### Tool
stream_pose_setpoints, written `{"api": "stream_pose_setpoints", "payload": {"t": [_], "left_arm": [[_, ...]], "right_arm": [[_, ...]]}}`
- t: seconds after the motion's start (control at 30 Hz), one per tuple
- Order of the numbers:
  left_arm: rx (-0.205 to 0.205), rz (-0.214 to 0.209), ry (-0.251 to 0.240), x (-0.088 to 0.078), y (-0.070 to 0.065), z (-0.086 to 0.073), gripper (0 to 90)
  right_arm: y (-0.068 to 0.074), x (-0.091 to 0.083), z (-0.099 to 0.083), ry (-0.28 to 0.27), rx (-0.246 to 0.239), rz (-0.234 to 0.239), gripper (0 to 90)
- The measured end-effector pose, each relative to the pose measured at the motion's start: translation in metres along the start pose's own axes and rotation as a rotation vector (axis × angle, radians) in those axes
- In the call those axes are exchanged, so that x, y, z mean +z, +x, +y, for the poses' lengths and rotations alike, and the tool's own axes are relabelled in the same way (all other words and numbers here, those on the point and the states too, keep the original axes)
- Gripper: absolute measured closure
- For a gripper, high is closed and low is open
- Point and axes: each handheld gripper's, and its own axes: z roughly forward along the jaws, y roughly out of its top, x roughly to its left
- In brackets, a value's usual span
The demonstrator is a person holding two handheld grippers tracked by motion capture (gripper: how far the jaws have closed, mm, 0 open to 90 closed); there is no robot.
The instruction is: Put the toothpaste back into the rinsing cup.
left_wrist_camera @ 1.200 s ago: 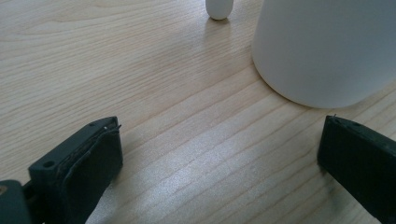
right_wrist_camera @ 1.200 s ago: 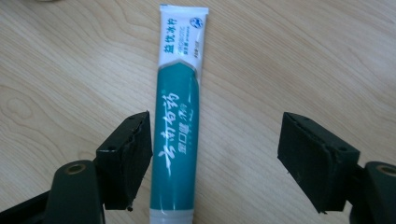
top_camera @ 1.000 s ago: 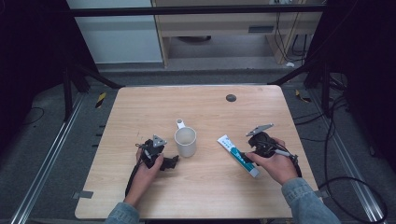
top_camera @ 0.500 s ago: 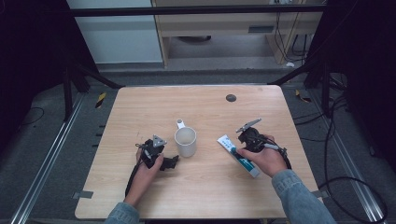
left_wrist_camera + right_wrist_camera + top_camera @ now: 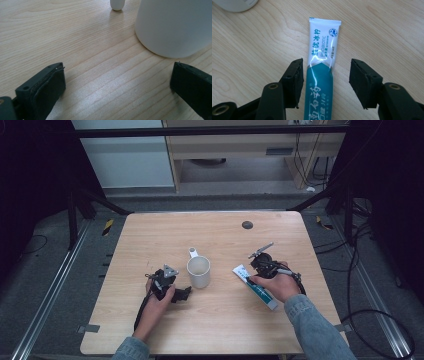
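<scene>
In the right gripper view the right gripper (image 5: 325,83) stands wide open, its two black jaws on either side of a toothpaste tube (image 5: 322,62) without touching it. The tube lies flat on the wood, white crimped end toward the top of the frame, teal half running off the bottom edge, so its cap end is cut off. A white curve at the upper left corner is too cropped to name.

In the left gripper view the left gripper (image 5: 116,80) is also spread wide, bare wood between the jaws. A white mug (image 5: 175,25) fills the upper right, close beyond the right jaw, its top cut off by the frame.

From the high view, the left gripper (image 5: 172,287) sits left of centre on the light wooden table (image 5: 150,235), just beside the mug (image 5: 198,271). The right gripper (image 5: 260,265) is right of centre over the tube (image 5: 255,287), and the hand (image 5: 280,285) covers part of the tube. A small dark round spot (image 5: 247,225) marks the table's upper right. Around the table are grey floor, black frame bars, cables (image 5: 380,320) at the right and a pale cabinet (image 5: 125,155) at the top; the far corners are too dark to read.
</scene>
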Motion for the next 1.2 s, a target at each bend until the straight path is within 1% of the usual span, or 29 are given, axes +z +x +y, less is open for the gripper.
{"api": "stream_pose_setpoints", "payload": {"t": [0.13, 0.33, 0.47, 0.57, 0.63, 0.77, 0.83, 1.1, 1.13, 1.2], "left_arm": [[0.0, 0.0, 0.0, 0.0, 0.0, 0.0, 0.0], [0.0, 0.0, 0.0, 0.0, 0.0, 0.0, 0.0], [0.0, 0.0, 0.0, 0.0, 0.0, 0.0, 0.0], [0.0, 0.0, 0.0, 0.0, 0.0, 0.0, 0.0], [0.0, 0.0, 0.0, 0.0, 0.0, 0.0, 0.0], [0.0, -0.001, 0.0, 0.0, 0.0, 0.0, 0.0], [0.0, 0.0, 0.0, 0.0, 0.0, 0.0, 0.0], [0.001, -0.001, 0.0, 0.0, 0.0, 0.0, 0.0], [0.002, -0.001, 0.0, 0.0, 0.0, 0.0, 0.0], [0.002, -0.002, 0.0, 0.0, 0.0, 0.0, 0.0]], "right_arm": [[-0.002, 0.006, 0.004, 0.013, 0.007, 0.006, 45.7], [-0.001, 0.009, 0.005, 0.021, 0.006, 0.012, 45.8], [0.0, 0.012, 0.007, 0.027, 0.0, 0.02, 48.0], [0.003, 0.018, 0.009, 0.053, -0.007, 0.029, 50.3], [0.005, 0.021, 0.011, 0.071, -0.002, 0.032, 50.2], [0.006, 0.026, 0.012, 0.085, -0.006, 0.03, 49.3], [0.005, 0.028, 0.013, 0.099, 0.001, 0.027, 48.5], [0.003, 0.032, 0.012, 0.109, 0.003, 0.02, 47.1], [0.004, 0.034, 0.012, 0.117, 0.01, 0.022, 46.5], [0.004, 0.036, 0.012, 0.123, 0.006, 0.02, 46.4]]}}
